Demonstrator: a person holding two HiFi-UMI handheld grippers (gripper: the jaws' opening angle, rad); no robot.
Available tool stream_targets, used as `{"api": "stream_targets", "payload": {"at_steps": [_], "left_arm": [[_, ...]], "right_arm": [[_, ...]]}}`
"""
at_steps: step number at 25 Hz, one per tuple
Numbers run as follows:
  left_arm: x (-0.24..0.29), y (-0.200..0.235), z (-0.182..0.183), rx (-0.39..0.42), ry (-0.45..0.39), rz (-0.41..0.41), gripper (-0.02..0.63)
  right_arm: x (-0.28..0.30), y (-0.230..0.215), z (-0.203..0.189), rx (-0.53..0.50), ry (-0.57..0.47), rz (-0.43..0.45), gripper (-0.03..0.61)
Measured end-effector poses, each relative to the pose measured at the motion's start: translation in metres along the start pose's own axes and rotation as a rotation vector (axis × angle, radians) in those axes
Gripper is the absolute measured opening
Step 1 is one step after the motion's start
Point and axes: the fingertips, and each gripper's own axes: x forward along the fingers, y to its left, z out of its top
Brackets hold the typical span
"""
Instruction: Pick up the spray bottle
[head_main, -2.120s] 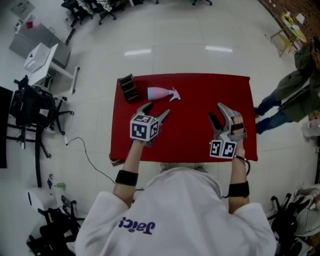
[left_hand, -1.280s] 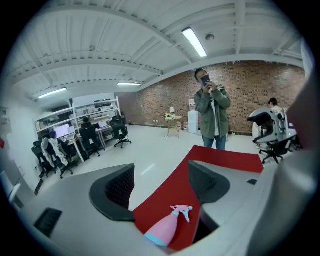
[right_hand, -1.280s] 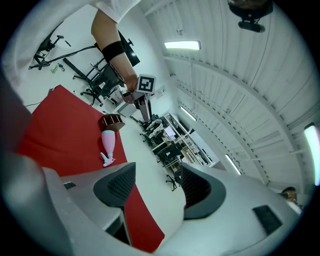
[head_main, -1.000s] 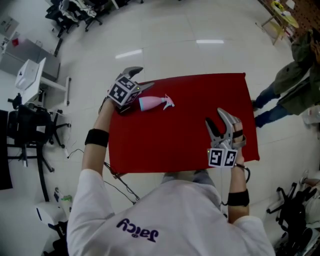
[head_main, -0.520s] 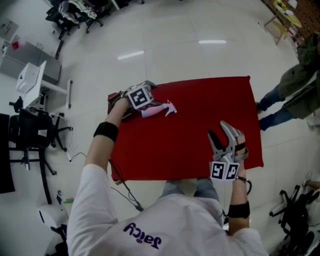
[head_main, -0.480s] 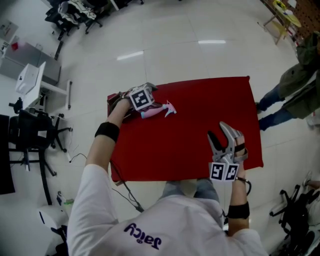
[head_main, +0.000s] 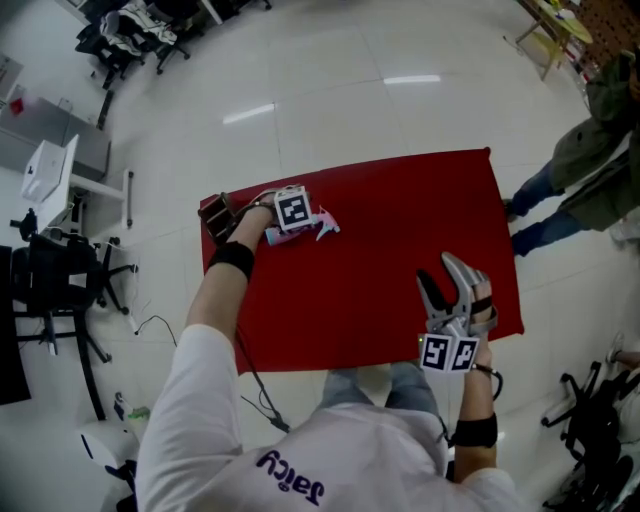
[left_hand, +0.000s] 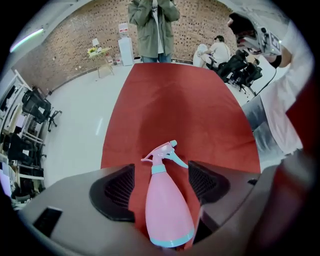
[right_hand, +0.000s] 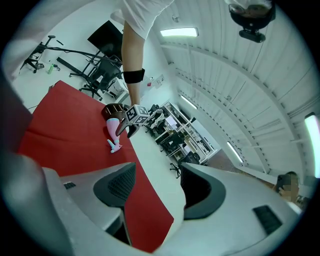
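Red cloth (head_main: 400, 230) covers the table, and on it, towards the upper left of the head view, the pink spray bottle (head_main: 322, 228) lies on its side with its nozzle pointing to the frame's right. Two seconds ago the left gripper (head_main: 298, 222) hung over the near left part of the cloth. It has since swung out past the table's left edge and come in at the bottle from its base end. Half a second ago it sat just at the base; now its marker cube hides most of the body in the head view and only the trigger head shows.

In the left gripper view the bottle (left_hand: 167, 210) lies lengthwise between the jaws of the left gripper (left_hand: 160, 182). The jaws stand apart, one pad on each side of the body, with a strip of cloth (left_hand: 175, 105) showing on the left side, so nothing is clamped yet. The bottle itself seems not to have shifted.

The right gripper (head_main: 443, 275) has hardly moved. It waits low and right over the cloth, its jaws apart and empty in the right gripper view (right_hand: 157, 187).

By my reading the approach is finished. What remains is to squeeze the jaws onto the body, then lift.
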Motion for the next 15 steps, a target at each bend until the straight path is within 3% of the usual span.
{"api": "stream_targets", "payload": {"at_steps": [6,10,15], "left_arm": [[0.014,0.009,-0.070,-0.062,0.297,0.039,0.345],[0.042,0.005,-0.065,-0.050,0.294,0.010,0.343],[0.062,0.008,-0.062,-0.057,0.300,0.031,0.310]], "right_arm": [[0.002,0.012,-0.002,-0.009,0.017,0.024,0.285],[-0.003,0.009,-0.009,-0.014,0.021,0.028,0.285],[-0.008,0.007,-0.016,-0.008,0.039,0.029,0.285]]}}
